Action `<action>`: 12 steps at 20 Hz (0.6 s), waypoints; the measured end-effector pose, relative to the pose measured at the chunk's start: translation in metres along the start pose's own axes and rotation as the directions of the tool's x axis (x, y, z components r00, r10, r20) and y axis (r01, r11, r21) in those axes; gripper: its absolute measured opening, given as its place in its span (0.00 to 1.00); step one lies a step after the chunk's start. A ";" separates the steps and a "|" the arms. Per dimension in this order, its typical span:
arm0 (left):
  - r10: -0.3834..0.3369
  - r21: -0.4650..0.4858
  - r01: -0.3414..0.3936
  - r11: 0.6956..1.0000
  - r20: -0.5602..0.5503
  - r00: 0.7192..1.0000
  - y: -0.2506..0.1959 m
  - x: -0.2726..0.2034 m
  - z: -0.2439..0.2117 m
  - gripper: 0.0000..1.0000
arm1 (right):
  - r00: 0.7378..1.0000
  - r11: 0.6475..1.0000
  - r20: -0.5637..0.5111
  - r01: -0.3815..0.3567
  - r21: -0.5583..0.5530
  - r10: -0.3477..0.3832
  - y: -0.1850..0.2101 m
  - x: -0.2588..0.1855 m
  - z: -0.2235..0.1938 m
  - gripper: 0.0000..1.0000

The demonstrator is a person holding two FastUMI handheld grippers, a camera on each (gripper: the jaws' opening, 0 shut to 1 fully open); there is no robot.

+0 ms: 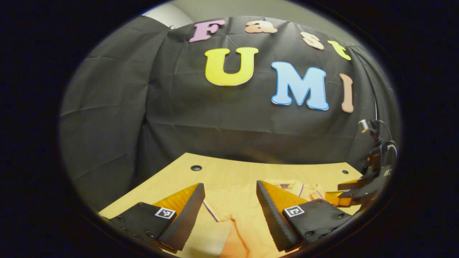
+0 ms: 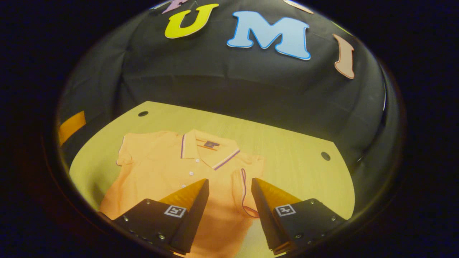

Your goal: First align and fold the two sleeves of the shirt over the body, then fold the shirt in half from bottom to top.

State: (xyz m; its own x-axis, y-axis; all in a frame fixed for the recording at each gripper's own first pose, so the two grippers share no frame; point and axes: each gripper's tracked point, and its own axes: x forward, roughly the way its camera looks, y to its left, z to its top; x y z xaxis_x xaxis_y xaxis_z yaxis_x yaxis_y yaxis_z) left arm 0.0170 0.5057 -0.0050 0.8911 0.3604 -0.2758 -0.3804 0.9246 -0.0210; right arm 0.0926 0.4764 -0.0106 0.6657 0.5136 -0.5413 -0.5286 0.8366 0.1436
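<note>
Left tool (image 1: 230, 196) spread wide, holding nothing, hovering over the shirt's (image 1: 229, 215) striped sleeve edge. Right tool (image 2: 230, 191) likewise parted and empty, above the shirt (image 2: 168, 172), one sleeve (image 2: 244, 186) already folded inward between its fingers. Shirt lying flat, collar (image 2: 209, 148) toward the wall, on the surface (image 2: 297, 161). Right tool (image 1: 353, 193) seen from the left gripper view at far right; whole collar and unfolded sleeve (image 2: 123, 152) seen from the right gripper view.

We are in a recording booth, a staged test setup and not a lived-in room. Creased black cloth (image 1: 215, 118) hangs as a backdrop on all sides of a pale wooden bench (image 2: 287, 150) with round holes (image 2: 143, 113) drilled near its corners, and a camera rig with cables (image 1: 373, 143) stands at its edge.
</note>
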 end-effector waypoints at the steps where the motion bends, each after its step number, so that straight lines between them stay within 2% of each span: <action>1: -0.003 0.000 0.003 1.000 -0.008 1.000 0.004 0.008 -0.004 0.94 | 1.000 1.000 0.011 0.004 0.012 -0.004 0.003 -0.009 0.003 0.75; 3: -0.012 -0.005 0.012 1.000 -0.031 0.999 0.013 0.025 -0.016 0.94 | 0.999 0.999 0.030 0.019 0.048 -0.020 0.006 -0.025 0.009 0.93; 4: -0.014 -0.008 0.013 1.000 -0.046 0.999 0.018 0.034 -0.022 0.94 | 0.999 0.997 0.041 0.029 0.066 -0.032 0.007 -0.035 0.014 0.97; 7: -0.003 0.000 0.003 1.000 -0.084 0.996 0.031 0.064 -0.043 0.94 | 0.996 0.993 0.071 0.044 0.108 -0.052 0.013 -0.065 0.021 0.97; 12: 0.021 0.000 -0.021 1.000 -0.136 0.990 0.049 0.105 -0.071 0.94 | 0.993 0.991 0.093 0.067 0.113 -0.078 0.016 -0.105 0.024 0.97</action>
State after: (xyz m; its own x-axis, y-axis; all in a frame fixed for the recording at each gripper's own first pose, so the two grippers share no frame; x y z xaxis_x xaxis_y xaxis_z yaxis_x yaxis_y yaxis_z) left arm 0.0748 0.5801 -0.1029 0.8409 0.3597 -0.4044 -0.3994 0.9167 -0.0151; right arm 0.0268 0.4407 0.0681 0.7512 0.4624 -0.4711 -0.4200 0.8854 0.1993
